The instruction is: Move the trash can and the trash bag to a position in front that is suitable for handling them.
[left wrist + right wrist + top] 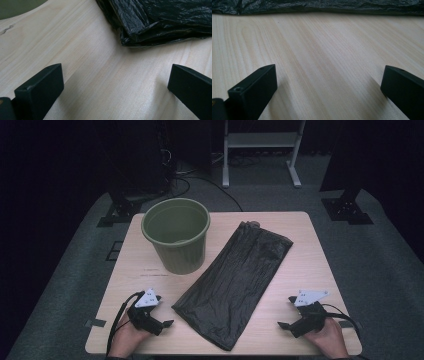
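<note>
A flat black plastic bag (pixel 235 272) lies diagonally across the middle of the wooden table (pixel 310 255). An olive green bucket (pixel 176 234) stands upright at the back left, with nothing visible inside. My left gripper (pixel 162 313) rests near the front left edge, open, jaws pointing right toward the bag's near corner (pixel 140 37). On the front right, my right gripper (pixel 286 312) is open too, aimed left at the bag's long edge (pixel 317 6). Bare wood lies between both pairs of jaws (pixel 115 85) (pixel 329 82).
A white metal frame (pixel 260 145) and black stand feet (pixel 347 207) sit on the grey floor behind the table. Cables (pixel 200 180) run across the floor. Bare tabletop lies to the right of the bag.
</note>
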Available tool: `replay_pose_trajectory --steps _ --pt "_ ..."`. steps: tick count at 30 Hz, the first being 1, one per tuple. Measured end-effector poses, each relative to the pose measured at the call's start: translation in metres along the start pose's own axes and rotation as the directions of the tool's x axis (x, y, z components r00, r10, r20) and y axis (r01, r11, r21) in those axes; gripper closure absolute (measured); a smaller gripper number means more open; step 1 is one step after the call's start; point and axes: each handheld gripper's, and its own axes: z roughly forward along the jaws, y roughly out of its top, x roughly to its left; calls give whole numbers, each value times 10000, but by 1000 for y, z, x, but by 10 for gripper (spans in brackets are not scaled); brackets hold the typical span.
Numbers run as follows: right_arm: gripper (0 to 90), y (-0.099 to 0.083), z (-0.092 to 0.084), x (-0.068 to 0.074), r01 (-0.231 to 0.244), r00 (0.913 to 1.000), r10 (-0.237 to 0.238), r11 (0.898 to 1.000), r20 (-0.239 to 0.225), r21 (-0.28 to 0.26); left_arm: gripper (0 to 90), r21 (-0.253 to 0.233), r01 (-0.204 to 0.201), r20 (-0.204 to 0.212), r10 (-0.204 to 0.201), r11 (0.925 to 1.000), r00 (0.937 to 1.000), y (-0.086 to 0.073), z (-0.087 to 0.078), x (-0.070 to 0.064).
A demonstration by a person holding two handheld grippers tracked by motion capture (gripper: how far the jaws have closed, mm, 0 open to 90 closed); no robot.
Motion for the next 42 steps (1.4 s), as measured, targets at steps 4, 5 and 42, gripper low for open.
replay_pose_trajectory --steps 4,5,42 --pt "0 0 0 -1 -55 10000 55 10000 39 -24 0 -6 49 -55 -49 10000 10000 0 0 0" --pt "0 0 0 -1 -78 10000 78 10000 59 -21 0 -2 56 -66 -56 10000 10000 0 0 0" --pt "0 70 32 3 154 9991 -174 9985 -374 -518 0 12 159 -168 -159 9999 9997 0 0 -1"
